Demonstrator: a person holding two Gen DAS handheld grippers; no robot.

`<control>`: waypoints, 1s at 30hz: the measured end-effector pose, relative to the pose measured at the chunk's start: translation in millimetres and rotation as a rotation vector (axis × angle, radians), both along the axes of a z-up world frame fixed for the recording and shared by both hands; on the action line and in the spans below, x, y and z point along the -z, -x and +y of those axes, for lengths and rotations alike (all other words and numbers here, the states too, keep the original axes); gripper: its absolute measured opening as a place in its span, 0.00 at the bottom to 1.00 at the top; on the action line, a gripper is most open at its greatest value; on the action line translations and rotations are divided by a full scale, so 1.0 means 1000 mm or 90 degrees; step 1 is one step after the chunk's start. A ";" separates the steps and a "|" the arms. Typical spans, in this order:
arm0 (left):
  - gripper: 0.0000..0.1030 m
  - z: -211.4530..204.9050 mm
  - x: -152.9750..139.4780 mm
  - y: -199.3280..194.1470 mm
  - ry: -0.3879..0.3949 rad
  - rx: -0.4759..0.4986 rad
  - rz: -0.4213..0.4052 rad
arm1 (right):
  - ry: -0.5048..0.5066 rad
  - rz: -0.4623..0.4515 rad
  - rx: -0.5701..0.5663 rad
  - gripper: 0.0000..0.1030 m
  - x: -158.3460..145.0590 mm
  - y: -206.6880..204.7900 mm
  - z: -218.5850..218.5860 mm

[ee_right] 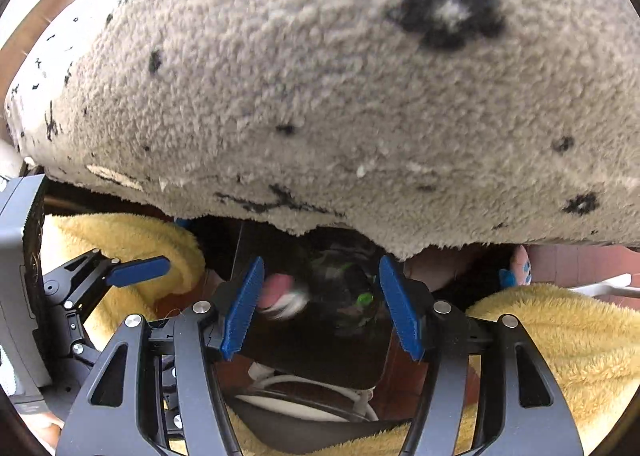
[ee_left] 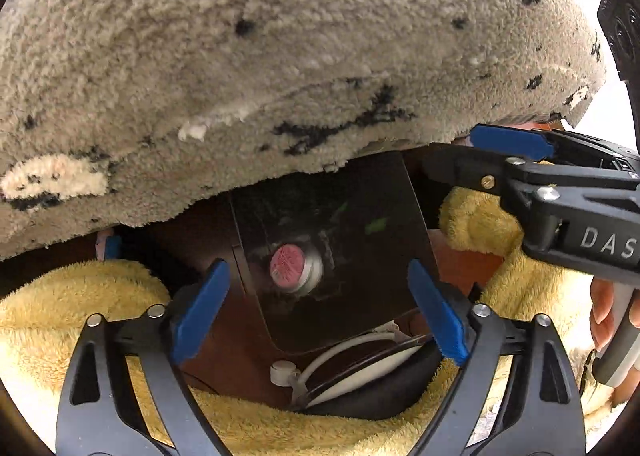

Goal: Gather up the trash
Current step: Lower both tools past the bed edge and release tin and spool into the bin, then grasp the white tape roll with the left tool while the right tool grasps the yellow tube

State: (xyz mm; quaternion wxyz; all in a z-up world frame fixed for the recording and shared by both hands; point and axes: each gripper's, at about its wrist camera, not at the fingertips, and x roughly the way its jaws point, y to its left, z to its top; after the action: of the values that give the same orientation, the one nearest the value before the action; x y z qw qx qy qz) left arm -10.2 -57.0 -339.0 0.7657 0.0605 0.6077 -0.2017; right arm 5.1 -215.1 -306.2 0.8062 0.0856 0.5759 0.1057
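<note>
Pink on its flat end and white around the side, a small round cap-like piece of trash (ee_left: 295, 269) lies on a dark glossy panel (ee_left: 352, 240). In the left wrist view it sits ahead of the left gripper (ee_left: 320, 308), between the lines of the two blue pads (ee_left: 200, 312) and a little beyond their tips, touching neither. The left gripper is spread wide and holds nothing. In the right wrist view the same piece (ee_right: 280, 296) is blurred; it appears just beside the inner face of the left-hand pad (ee_right: 242, 308) of the right gripper (ee_right: 322, 306), and whether it touches the pad cannot be told. The right gripper is also spread and grips nothing.

Past both grippers, a beige shaggy rug (ee_left: 280, 56) with black marks hangs over the far edge of the panel and fills the upper part of both views. Yellow fluffy fabric (ee_left: 60, 320) lies on both sides of each gripper and below them. Close under the fingers, a white cable (ee_left: 352, 348) curves over a dark rounded object on a reddish-brown surface (ee_left: 224, 356). In the left wrist view the right gripper comes in from the right side, with a hand (ee_left: 608, 320) on its handle.
</note>
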 end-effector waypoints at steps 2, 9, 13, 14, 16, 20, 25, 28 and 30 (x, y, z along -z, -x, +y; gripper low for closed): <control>0.85 0.008 -0.008 -0.003 -0.006 -0.003 -0.009 | 0.005 -0.011 0.005 0.60 -0.007 0.000 -0.002; 0.86 0.027 -0.056 -0.012 -0.012 -0.023 -0.081 | 0.039 -0.089 0.028 0.68 -0.052 0.005 -0.016; 0.86 0.029 -0.085 -0.007 -0.016 -0.036 -0.143 | 0.054 -0.143 0.037 0.68 -0.085 0.010 -0.022; 0.86 0.032 -0.095 -0.009 -0.016 -0.039 -0.159 | 0.053 -0.154 0.040 0.68 -0.093 0.010 -0.025; 0.86 0.038 -0.112 -0.011 -0.016 -0.048 -0.190 | 0.054 -0.171 0.047 0.69 -0.104 0.010 -0.028; 0.86 0.050 -0.142 -0.021 -0.015 -0.063 -0.241 | 0.069 -0.213 0.048 0.69 -0.124 0.007 -0.032; 0.86 0.056 -0.159 -0.031 -0.013 -0.081 -0.287 | 0.081 -0.253 0.052 0.69 -0.139 0.000 -0.032; 0.86 0.057 -0.164 -0.037 -0.016 -0.092 -0.309 | 0.086 -0.271 0.052 0.69 -0.148 -0.007 -0.030; 0.86 0.059 -0.167 -0.038 -0.017 -0.100 -0.321 | 0.089 -0.281 0.050 0.69 -0.155 -0.013 -0.030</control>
State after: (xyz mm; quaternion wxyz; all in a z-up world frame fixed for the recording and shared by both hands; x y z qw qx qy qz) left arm 28.2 1.8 -171.6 0.9055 0.0717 0.4028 -0.1125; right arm 17.9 -244.9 -151.3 0.9201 0.0267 0.3874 0.0502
